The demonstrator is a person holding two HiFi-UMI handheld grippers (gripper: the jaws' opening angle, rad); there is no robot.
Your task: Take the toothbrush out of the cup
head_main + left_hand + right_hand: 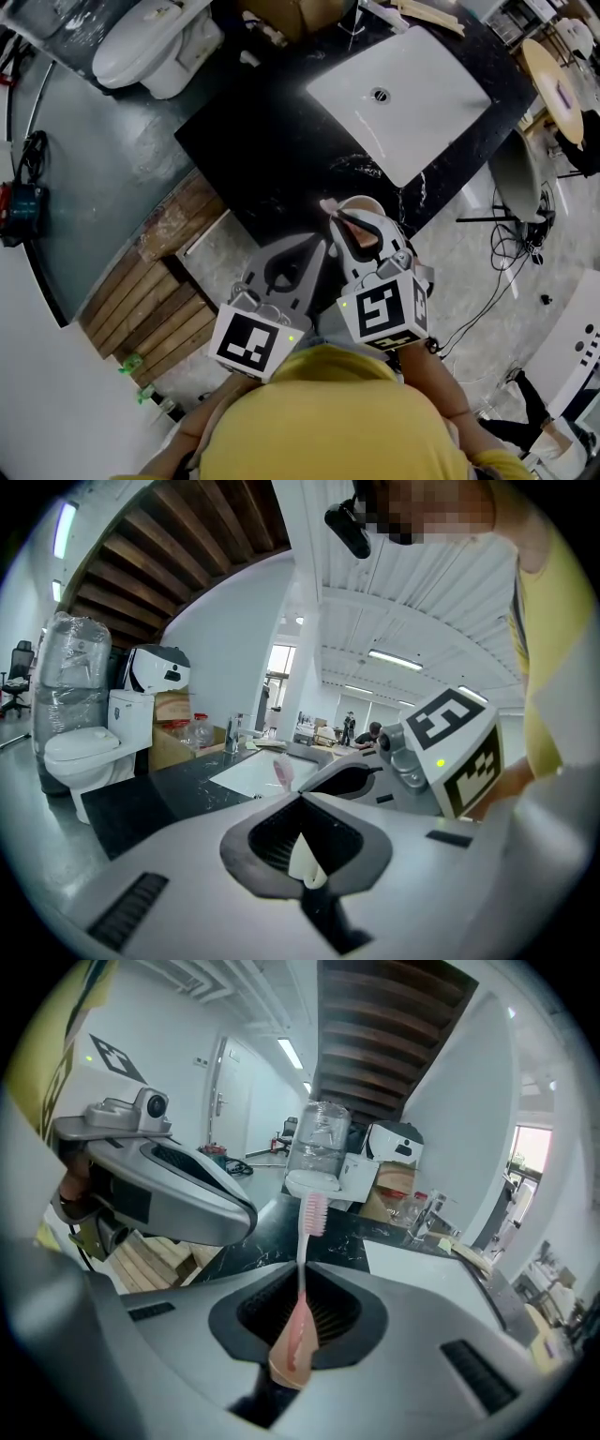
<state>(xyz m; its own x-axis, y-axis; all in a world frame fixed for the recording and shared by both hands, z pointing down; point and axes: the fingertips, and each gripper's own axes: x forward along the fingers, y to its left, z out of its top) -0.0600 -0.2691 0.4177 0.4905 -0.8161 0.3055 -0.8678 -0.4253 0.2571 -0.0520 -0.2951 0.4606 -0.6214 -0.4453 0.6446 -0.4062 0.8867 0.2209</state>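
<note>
Pink toothbrush (303, 1260) looks out already, pinched in my right gripper (298, 1340), just short of the sink (422, 103). I see no cup. Left gripper (305, 855) jaws are pressed together.

The left gripper (300, 797) and right gripper (302, 1266) are held side by side before the chest, pointed forward. The left jaws are closed together; the right jaws are clamped on a toothbrush (313, 1215) handle.
</note>
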